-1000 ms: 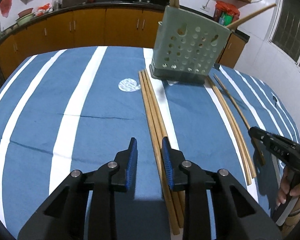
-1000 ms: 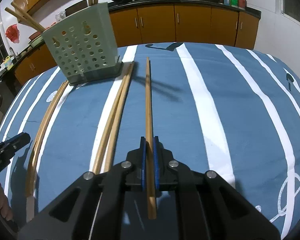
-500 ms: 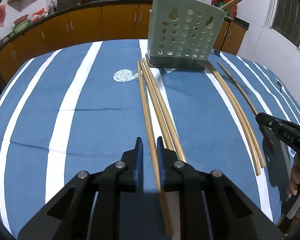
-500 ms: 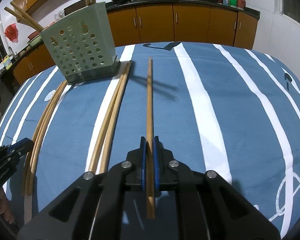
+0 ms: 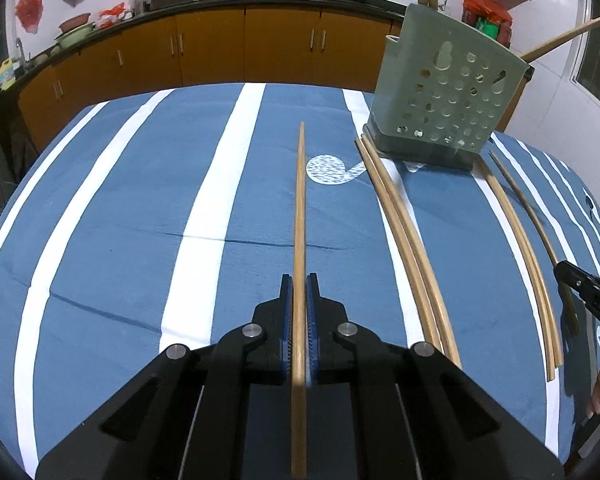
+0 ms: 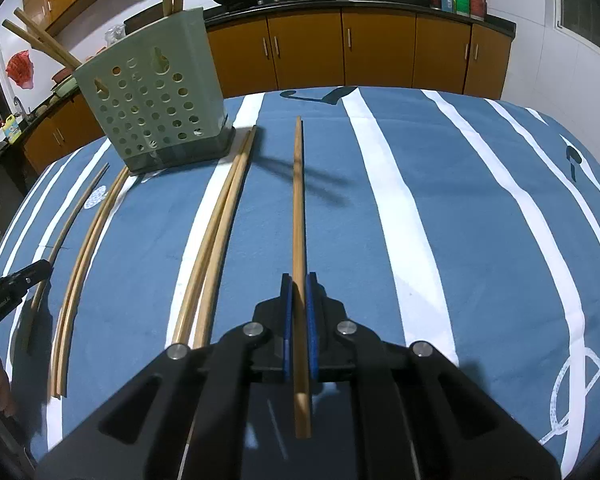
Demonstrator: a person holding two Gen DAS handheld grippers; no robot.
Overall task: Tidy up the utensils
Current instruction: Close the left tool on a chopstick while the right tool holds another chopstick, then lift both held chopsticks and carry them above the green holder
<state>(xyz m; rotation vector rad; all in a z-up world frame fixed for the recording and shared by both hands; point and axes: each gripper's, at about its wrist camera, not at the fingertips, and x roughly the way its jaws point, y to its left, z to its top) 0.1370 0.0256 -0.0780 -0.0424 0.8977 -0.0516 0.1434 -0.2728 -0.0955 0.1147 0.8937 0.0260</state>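
Observation:
My left gripper (image 5: 299, 292) is shut on a long wooden chopstick (image 5: 299, 216) and holds it above the blue striped cloth. My right gripper (image 6: 299, 292) is shut on another chopstick (image 6: 298, 200), also raised. A green perforated utensil holder (image 5: 444, 96) stands at the back of the table with chopsticks sticking out of its top; it also shows in the right wrist view (image 6: 152, 100). Two chopsticks (image 5: 404, 240) lie just left of the holder and two more (image 5: 516, 256) right of it.
The table's blue cloth with white stripes (image 5: 204, 216) spreads out to the left. Orange kitchen cabinets (image 5: 220, 48) with pans on the counter run behind the table. The right gripper's tip (image 5: 584, 296) shows at the left wrist view's right edge.
My left gripper closed on one chopstick from the group beside the holder, lifted it and swung it left. My right gripper kept its chopstick, almost still.

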